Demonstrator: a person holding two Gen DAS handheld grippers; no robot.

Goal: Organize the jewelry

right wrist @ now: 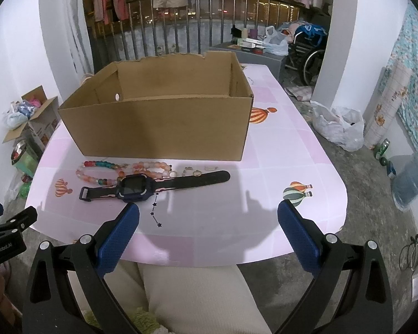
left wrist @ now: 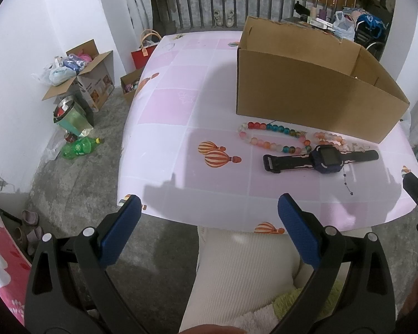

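Observation:
A black-and-navy smartwatch (right wrist: 136, 188) (left wrist: 324, 158) lies flat on the pink table in front of an open cardboard box (right wrist: 164, 117) (left wrist: 315, 89). Behind the watch lie a multicoloured bead bracelet (right wrist: 100, 172) (left wrist: 273, 136), a pink-orange bead bracelet (right wrist: 153, 167) (left wrist: 330, 138) and a few small rings (right wrist: 197, 172). My left gripper (left wrist: 209, 208) stands open at the table's near edge, left of the jewelry. My right gripper (right wrist: 209, 214) is also open, just short of the watch, nothing between its fingers. The box's floor is hidden.
The pink checked table (right wrist: 264, 167) has balloon prints. A person's light trousers (right wrist: 197, 292) sit below its near edge. On the floor, boxes and bottles (left wrist: 78, 83) clutter the left; a white plastic bag (right wrist: 337, 125) and a water jug (right wrist: 412, 178) stand right.

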